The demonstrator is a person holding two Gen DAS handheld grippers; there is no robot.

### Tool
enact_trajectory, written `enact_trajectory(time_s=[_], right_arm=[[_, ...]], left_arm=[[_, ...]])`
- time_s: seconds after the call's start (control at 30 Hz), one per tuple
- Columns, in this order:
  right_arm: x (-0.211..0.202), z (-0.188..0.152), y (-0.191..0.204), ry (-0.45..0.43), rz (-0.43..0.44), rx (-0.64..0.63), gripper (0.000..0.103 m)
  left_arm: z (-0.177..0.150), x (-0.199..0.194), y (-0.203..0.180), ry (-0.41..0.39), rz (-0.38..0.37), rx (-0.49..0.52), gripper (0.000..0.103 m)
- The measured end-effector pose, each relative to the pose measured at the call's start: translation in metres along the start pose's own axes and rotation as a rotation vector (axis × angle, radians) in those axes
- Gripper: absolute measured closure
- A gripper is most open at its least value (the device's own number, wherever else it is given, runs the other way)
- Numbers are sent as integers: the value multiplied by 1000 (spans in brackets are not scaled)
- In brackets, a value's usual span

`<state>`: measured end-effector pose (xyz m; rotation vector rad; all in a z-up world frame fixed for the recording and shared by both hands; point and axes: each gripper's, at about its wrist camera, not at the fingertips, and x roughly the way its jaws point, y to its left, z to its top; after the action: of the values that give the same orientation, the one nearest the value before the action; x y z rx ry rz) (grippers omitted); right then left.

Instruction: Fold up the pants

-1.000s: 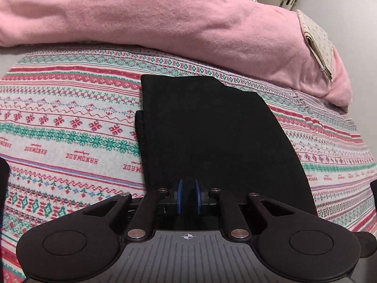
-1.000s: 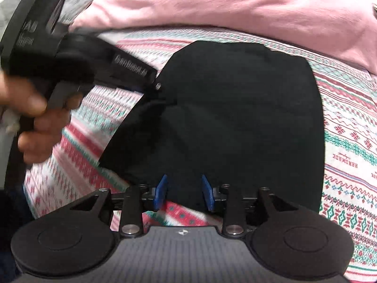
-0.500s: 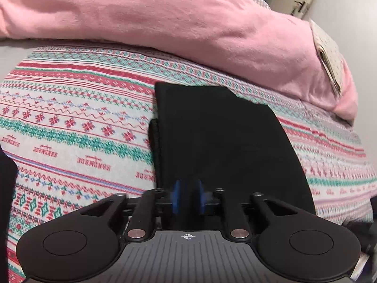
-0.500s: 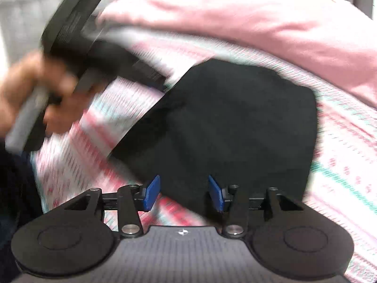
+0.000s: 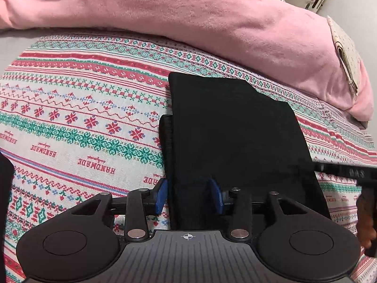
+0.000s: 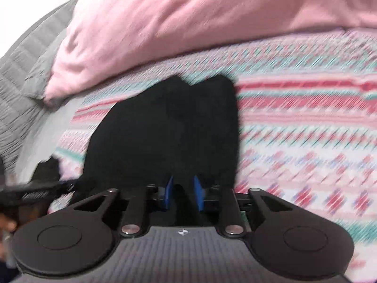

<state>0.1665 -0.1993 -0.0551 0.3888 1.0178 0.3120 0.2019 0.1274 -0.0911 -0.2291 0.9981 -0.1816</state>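
The black pants (image 5: 233, 132) lie folded into a flat rectangle on the patterned bedspread (image 5: 70, 118). My left gripper (image 5: 188, 197) is open, its blue pads either side of the near edge of the pants. In the blurred right wrist view the pants (image 6: 165, 129) show as a dark shape, and my right gripper (image 6: 182, 193) is open with a narrow gap over their near edge. The right gripper also shows at the right edge of the left wrist view (image 5: 348, 172). The left gripper shows at the left edge of the right wrist view (image 6: 37, 193).
A pink duvet (image 5: 188, 18) is bunched along the far side of the bed. A folded cream cloth (image 5: 346, 52) lies on it at the right. A grey quilt (image 6: 21, 70) is at the far left. A door (image 5: 313, 0) is at the back.
My left gripper has opened and let go of the pants' near edge. My right gripper has swung fast to the pants' other side and narrowed its gap.
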Motion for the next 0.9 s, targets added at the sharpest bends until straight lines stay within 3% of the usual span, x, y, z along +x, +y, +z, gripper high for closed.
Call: enact_trajectory(time_s=[0.07,0.13,0.17,0.3,0.4,0.57,0.73,0.83,0.87,0.9], right_arm=[[-2,2,1,-70,-103,-83,68],[3,1,2,-95,-240,-124,54],[3,0,0,-106,-253,-117,53],[-15,2,2,-115,-224,-36,41],[-34,4,0,-124,-145,18,34],[-30,-1,-12,-21,-82,178,34],[-20,-10,-10,-26,-27,233,33],[-13,-15,-3,-51,-39,218,38],[-12,-16,1,-56,-59,198,47],[-10,-16,4,-57,-84,186,60]], left_arm=[[0,0,1,-1,-4,-3,62],[0,0,3,-1,-8,-5,62],[0,0,5,0,-12,-10,62],[2,-4,8,-4,-28,-41,61],[6,-8,13,-15,-18,-61,49],[9,1,24,13,-97,-137,39],[9,10,21,1,-138,-180,24],[9,14,13,-19,-135,-163,30],[9,16,11,-25,-121,-156,35],[10,17,8,-32,-105,-136,47]])
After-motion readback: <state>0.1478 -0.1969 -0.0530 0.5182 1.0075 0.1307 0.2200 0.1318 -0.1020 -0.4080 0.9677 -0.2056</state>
